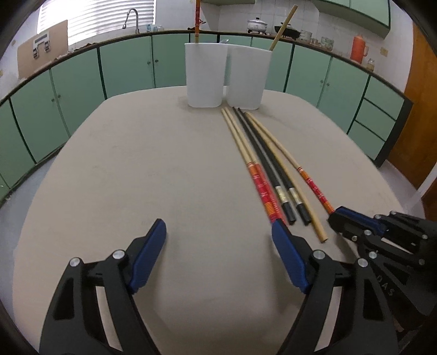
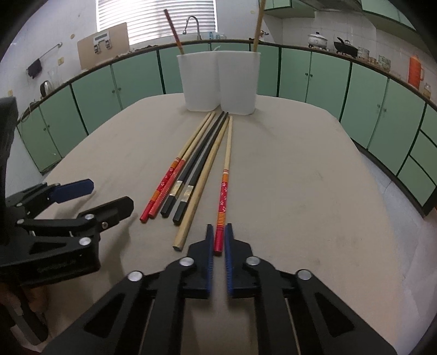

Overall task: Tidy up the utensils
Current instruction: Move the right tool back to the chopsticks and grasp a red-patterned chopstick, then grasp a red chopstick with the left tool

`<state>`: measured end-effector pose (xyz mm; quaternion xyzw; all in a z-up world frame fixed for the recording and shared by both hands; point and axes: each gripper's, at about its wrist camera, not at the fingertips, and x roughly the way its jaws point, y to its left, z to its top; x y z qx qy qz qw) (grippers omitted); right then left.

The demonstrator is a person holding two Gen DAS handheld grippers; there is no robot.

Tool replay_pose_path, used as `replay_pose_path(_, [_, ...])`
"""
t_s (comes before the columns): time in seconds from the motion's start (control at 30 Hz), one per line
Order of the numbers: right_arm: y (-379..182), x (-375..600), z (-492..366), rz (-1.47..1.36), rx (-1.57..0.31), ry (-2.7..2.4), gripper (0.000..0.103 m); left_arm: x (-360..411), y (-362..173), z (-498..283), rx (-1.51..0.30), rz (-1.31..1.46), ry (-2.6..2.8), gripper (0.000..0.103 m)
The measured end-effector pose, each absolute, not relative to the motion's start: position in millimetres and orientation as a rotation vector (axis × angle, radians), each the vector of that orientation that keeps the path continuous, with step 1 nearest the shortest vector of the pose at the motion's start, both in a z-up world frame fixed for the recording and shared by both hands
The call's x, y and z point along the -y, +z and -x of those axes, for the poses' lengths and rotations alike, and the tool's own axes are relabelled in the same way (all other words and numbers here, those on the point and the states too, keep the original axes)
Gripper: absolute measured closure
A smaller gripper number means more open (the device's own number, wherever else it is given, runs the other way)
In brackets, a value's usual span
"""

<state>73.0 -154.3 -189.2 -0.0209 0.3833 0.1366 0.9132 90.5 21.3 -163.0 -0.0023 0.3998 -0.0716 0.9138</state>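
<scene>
Two white holders stand side by side at the far edge of the desk (image 2: 314,191): the left holder (image 2: 198,82) and the right holder (image 2: 239,83). One red-handled chopstick (image 2: 174,34) is already stood in the left holder, and one plain bamboo chopstick (image 2: 259,26) in the right one, so a start on the sorting can be judged to have been made, but only a small part of it.

Six chopsticks are left lying on the desk in front of the holders, tips toward them. A red-handled pair (image 2: 166,188) is laid at the left of the group, a black pair (image 2: 185,191) beside it, then a plain bamboo stick (image 2: 199,185), all close together. A single red-handled stick (image 2: 224,191) is set slightly apart at the right.

The right hand-held gripper (image 2: 219,240) is placed around the near end of that single stick, with the jaws narrowed to either side of the red end; slim gaps seem to be left, so a firm grip cannot be confirmed, though closure on it appears to be the step in hand. The left hand-held gripper (image 1: 218,234) is held wide open over bare desk near the ends of the red-handled pair, with nothing between its fingers.

By this reckoning, six sticks remain to be lifted and dropped into the matching holders; where the black pair belongs cannot be told
</scene>
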Motion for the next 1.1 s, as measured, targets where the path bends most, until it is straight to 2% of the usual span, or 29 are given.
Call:
replay_pose_path(0.47, [-182.4,170.3,-73.6,0.019,-0.768,0.256,0.097,-1.5,-169.4,-97.0,-0.862,-0.057,-0.164,0.026])
replay_pose_path(0.93, [-189.0,168.2,-73.6,0.02,-0.799,0.271,0.097,-14.3,-167.5,-95.3,-0.856,-0.034,-0.103,0.034])
replay_pose_path(1.03, [-189.7,168.1,-73.5,0.022,-0.802,0.272,0.096,-12.2,-166.9,-96.4,-0.85,-0.034,-0.106,0.044])
replay_pose_path(1.1, [-189.9,167.7,-73.5,0.023,-0.803,0.271,0.096,-12.2,-167.0,-96.7,-0.847,-0.031,-0.109,0.055])
